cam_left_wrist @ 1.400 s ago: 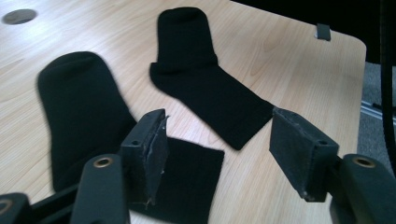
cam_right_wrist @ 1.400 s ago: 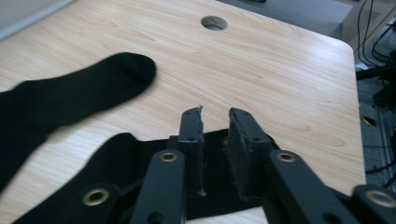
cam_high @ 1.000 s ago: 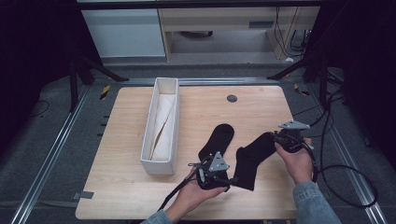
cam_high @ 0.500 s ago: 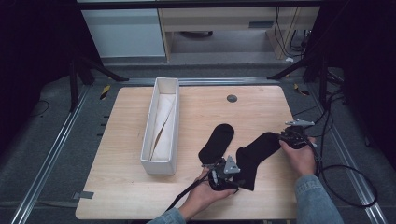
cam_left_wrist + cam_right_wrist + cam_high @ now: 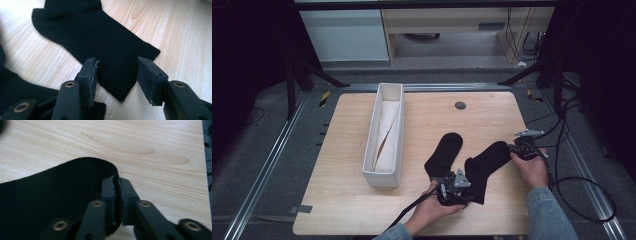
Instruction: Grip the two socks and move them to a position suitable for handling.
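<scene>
While the right gripper (image 5: 117, 185) pinches the toe edge of the right sock (image 5: 486, 162) with jaws pressed together, the left gripper (image 5: 117, 72) hangs wide apart over that sock's cuff, the sock lying diagonally on the table (image 5: 492, 112) beside the left sock (image 5: 444, 152), near a white box (image 5: 388, 135).

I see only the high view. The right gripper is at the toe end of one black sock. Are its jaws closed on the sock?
Observer: Yes. In the right gripper view, the right gripper is shut on the edge of the right sock.
Operator: And the left gripper?
Observer: The left gripper is open, its jaws either side of the cuff end of that sock.
Operator: Is that cuff lifted?
Observer: No, it lies flat on the table.
</scene>
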Tool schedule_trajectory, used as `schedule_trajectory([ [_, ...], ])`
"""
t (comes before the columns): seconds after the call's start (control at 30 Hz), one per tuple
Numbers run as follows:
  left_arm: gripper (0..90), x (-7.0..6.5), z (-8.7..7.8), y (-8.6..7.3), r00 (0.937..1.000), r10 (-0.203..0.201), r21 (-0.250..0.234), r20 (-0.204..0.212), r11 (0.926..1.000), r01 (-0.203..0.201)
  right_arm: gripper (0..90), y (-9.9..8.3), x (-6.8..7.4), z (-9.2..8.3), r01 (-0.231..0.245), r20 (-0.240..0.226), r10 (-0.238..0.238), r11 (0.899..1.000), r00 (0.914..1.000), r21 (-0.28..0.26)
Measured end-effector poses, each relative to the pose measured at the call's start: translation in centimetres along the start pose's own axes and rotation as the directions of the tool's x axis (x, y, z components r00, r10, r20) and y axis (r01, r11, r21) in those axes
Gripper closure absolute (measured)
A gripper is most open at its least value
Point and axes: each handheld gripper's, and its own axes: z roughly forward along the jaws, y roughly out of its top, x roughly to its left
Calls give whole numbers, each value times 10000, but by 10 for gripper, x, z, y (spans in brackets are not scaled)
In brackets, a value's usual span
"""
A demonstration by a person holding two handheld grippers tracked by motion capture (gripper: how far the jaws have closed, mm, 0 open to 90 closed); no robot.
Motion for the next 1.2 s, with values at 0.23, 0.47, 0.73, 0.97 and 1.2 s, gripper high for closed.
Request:
schedule_trajectory([
  [0.23, 713, -5, 1, 1, 9977, 555, 26, -385, 9985, -555, 874, 1, 2, -2, 158, 79, -158, 9999, 9998, 65],
  [0.47, 804, -2, -5, 0, 9986, 164, -455, -510, 9988, -187, 878, 5, 4, -12, 3, -243, -15, 9988, 9997, -481],
  [0.73, 811, 3, -35, 3, 9966, -35, -1154, -817, 9933, -59, 880, 22, 16, -24, 206, -585, -262, 9953, 9979, -949],
  [0.97, 811, 8, -69, -5, 9932, -240, -1729, -1140, 9849, 39, 880, 45, 43, -36, 440, -1108, -614, 9873, 9919, -1530],
  [1.2, 810, 17, -88, -17, 9888, -664, -2066, -1339, 9777, 377, 881, 63, 67, -25, 112, -1983, -461, 9848, 9790, -1736],
])
